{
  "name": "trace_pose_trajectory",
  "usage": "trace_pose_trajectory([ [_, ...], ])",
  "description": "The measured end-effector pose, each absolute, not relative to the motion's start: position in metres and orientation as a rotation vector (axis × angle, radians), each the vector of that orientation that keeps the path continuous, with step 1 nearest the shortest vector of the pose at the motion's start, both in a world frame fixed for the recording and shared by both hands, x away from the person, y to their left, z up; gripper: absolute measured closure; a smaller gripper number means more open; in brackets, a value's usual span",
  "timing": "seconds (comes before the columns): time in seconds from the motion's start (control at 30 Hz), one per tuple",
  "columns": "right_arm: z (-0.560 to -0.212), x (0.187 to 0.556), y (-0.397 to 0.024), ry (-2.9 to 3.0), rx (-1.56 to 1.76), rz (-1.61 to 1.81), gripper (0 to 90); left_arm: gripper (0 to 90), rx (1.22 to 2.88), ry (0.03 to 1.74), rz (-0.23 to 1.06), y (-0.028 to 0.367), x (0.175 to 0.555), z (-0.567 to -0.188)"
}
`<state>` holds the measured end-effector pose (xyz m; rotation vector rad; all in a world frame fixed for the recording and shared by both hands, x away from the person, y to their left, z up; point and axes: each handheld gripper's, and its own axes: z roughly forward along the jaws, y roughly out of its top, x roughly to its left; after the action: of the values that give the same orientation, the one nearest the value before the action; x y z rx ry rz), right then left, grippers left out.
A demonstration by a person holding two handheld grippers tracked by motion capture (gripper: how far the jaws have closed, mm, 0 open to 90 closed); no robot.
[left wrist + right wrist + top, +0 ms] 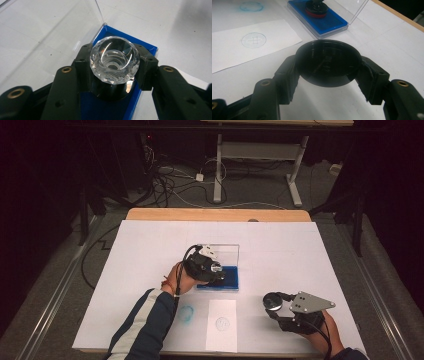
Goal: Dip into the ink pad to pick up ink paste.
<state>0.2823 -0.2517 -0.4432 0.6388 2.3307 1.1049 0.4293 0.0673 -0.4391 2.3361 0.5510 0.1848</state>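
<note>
- High view puts your left claw [216, 270] at mid-frame, pinching a stamp [218, 275] and holding it down on the blue ink pad [231, 279]; that placement reads as loading the stamp face with ink.
- Left gripper view looks straight along the stamp: its faceted clear knob [114, 60] sits between the two jaws, which press on either side of it, with the black stamp body below resting on the blue pad.
- Your grip on the knob rather than the body keeps the jaws clear of the ink, as far as I can judge.
- The pad's clear lid [224, 254] stands open behind it, out of the way of the stamp.
- Your right claw [274, 303] sits at lower right in the high view, pressed onto a round black cap [329, 62]. Likely it is the stamp's cover, kept aside off the ink.
- A white paper slip [222, 325] lies at bottom centre of the counter [300, 250], just below the pad, within short reach for the next print.
- The slip already bears a faint round blue print [253, 40] with a cross-like mark inside; its characters are too small to read.
- Another blue ring [186, 313] is stamped directly on the counter cover, left of the slip.
- The cap shows faint marks; I cannot read them.
</note>
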Motion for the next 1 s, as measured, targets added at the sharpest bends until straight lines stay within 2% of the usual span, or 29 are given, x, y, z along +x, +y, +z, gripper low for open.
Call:
trace_pose_trajectory([
  [0.47, -0.443, 0.282, -0.253, 2.326, 0.638, 1.110, 38.7, 54.1, 2.329, 0.557, 0.175, 0.069, 0.428, -0.434],
  [0.77, -0.442, 0.282, -0.253, 2.320, 0.647, 1.111, 38.7, 54.1, 2.273, 0.512, 0.226, 0.075, 0.421, -0.403],
  [1.0, -0.442, 0.282, -0.253, 2.319, 0.645, 1.111, 38.7, 54.1, 2.263, 0.496, 0.245, 0.078, 0.418, -0.392],
])
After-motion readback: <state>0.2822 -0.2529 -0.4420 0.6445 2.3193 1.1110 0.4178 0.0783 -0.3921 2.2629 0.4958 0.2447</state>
